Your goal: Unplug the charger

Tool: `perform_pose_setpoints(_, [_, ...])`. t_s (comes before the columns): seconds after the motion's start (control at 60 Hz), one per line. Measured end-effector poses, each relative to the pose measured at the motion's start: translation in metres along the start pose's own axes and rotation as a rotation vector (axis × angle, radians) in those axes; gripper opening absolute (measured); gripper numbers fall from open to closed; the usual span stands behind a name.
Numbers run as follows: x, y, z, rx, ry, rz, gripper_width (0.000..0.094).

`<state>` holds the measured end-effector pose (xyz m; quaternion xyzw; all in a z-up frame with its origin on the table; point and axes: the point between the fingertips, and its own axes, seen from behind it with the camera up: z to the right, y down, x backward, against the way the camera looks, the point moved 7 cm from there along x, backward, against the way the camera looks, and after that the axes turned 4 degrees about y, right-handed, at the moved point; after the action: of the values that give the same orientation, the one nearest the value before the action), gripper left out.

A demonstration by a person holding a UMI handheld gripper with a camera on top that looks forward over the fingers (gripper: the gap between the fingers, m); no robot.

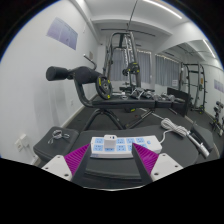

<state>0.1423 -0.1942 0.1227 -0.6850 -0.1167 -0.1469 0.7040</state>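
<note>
In a gym, the claw (110, 163) gapes before a power strip (108, 146).

Open tongs (109, 163), white power strip (109, 146) between pads, gym bench (120, 118) beyond

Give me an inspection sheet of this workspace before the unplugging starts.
Surface: dark bench top.
Job's things: white power strip lying between the claw fingers; what is plugged into it cannot be told.
Clutter: small white object on the bench beyond the fingers.
Grippers: claw open, pink pads either side of the strip, gaps showing.
Cables: white cable running off beyond the strip.
Surroundings: gym room with a weight machine, a rack and a poster on the wall.
</note>
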Motion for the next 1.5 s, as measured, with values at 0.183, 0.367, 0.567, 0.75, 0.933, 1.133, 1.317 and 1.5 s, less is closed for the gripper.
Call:
perform_pose_setpoints(0.183, [-0.083,0.008,-0.008,0.003,0.013,0.021,0.0848])
perform_pose_setpoints(0.367, [-0.136,0.019,-0.019,0.008,-0.007,0.012,0.0828])
perform_pose_setpoints(0.567, [-0.153,0.015,-0.018,-0.004,-0.038,0.034,0.0194])
perform_pose_setpoints(0.75, [-0.114,-0.087,0.031,-0.111,-0.028,0.203,0.0191])
perform_pose_setpoints(0.933, [-0.089,-0.098,0.147,-0.027,0.090,0.106,0.0192])
perform_pose_setpoints(1.133, [-0.102,-0.027,0.262,0.048,0.215,-0.073,0.0191])
perform_pose_setpoints(1.317, [-0.137,0.025,0.292,0.056,0.225,-0.191,0.0255])
perform_pose_setpoints(1.5, [-0.155,0.041,0.302,0.067,0.243,-0.245,0.0768])
